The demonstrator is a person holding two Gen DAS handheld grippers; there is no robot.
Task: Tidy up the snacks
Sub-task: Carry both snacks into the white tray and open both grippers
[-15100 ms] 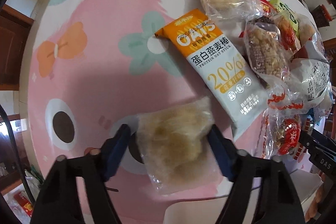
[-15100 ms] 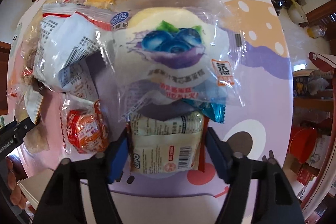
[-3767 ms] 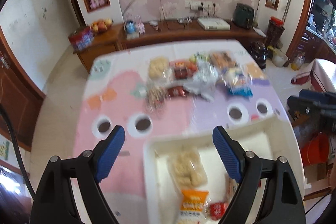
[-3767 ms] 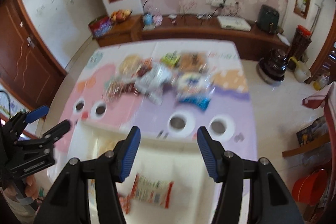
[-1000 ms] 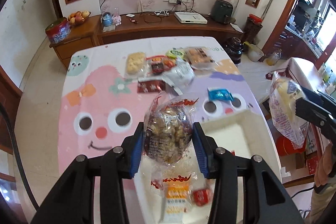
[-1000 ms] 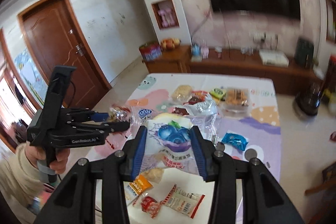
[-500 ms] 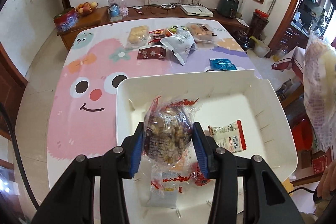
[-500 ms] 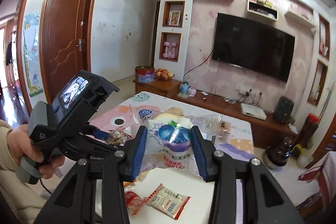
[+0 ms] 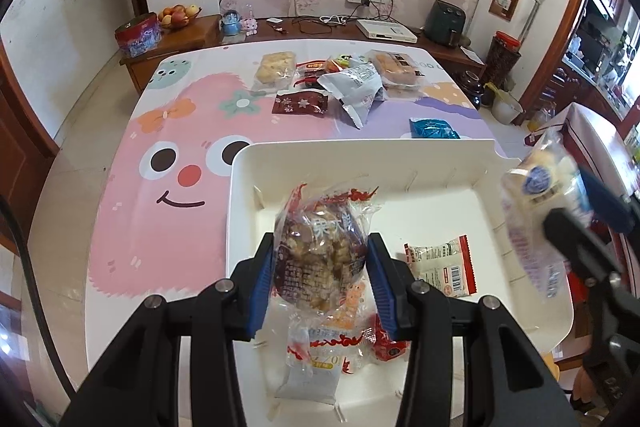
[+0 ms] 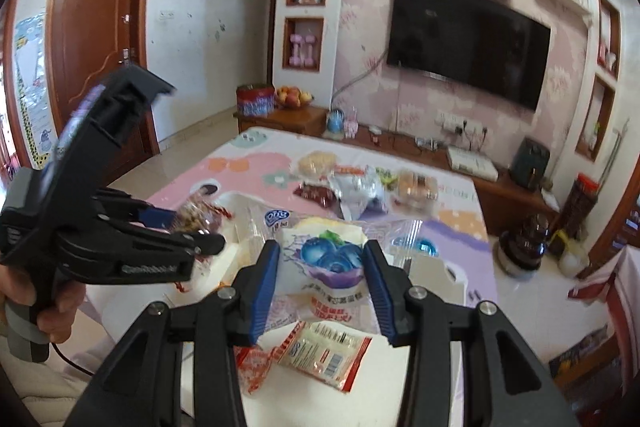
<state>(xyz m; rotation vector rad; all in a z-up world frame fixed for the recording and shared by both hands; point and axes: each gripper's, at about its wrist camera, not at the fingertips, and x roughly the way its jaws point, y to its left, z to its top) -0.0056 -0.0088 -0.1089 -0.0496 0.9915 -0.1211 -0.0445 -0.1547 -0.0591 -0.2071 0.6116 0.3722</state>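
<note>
i have two grippers up, each clamped on one snack. my left gripper holds a clear bag of brown nutty clusters with red printed ends, its blue pads pressed on both sides, hanging over the near part of the white tray. my right gripper holds a blueberry cake packet, a clear wrapper with a pale round cake, a picture of blueberries and a blue logo at one corner; in the left view that same packet shows blurred at the right edge, above the tray's right rim. inside the tray i count four snacks lying flat: a white packet with red ends and a barcode, an orange and white stick pack, a small red wrapped piece, and a clear bag of pale pieces mostly hidden under the bag i hold. the tray sits at the near end of a table with a pink and purple cartoon cloth. at the far end i count about six more snacks bunched together, among them a pale puffed one, a dark red packet, a silver white bag and a pack of golden cakes, and one blue packet lies alone just beyond the tray's far wall. a person's hand grips the left handle.
</note>
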